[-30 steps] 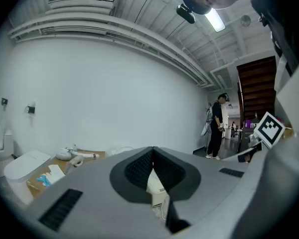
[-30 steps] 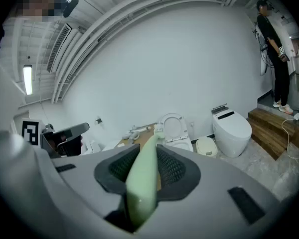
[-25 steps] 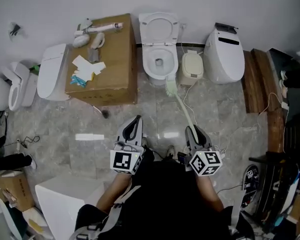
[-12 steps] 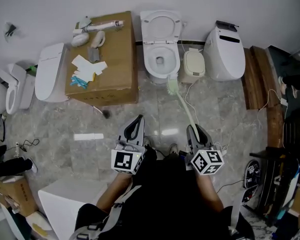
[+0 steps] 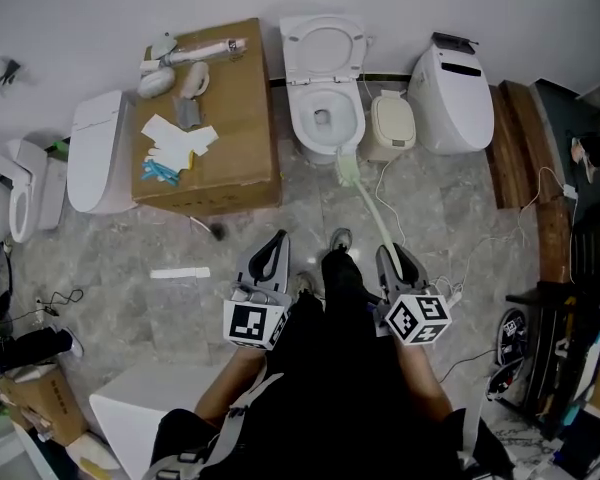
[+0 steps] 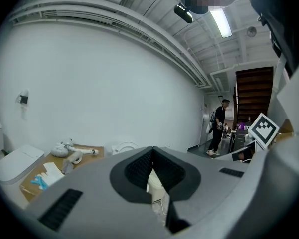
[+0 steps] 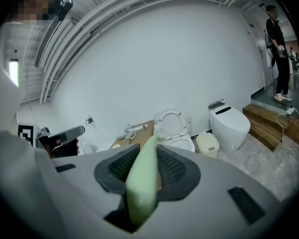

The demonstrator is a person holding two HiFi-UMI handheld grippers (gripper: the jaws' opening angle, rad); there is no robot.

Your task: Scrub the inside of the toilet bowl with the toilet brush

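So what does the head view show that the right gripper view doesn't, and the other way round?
Head view only: the toilet brush full length, its head outside the bowl by the toilet's front rim, and the wearer's shoe. Right gripper view only: the right gripper clamped on the green handle, plus a person standing far right. Both: toilet with lid up, cardboard box, small bin.

box (image 5: pixel 205 118) left of toilet (image 5: pixel 323 108), bin (image 5: pixel 391 126) right of it (just beside), toilet brush (image 5: pixel 365 208) in front
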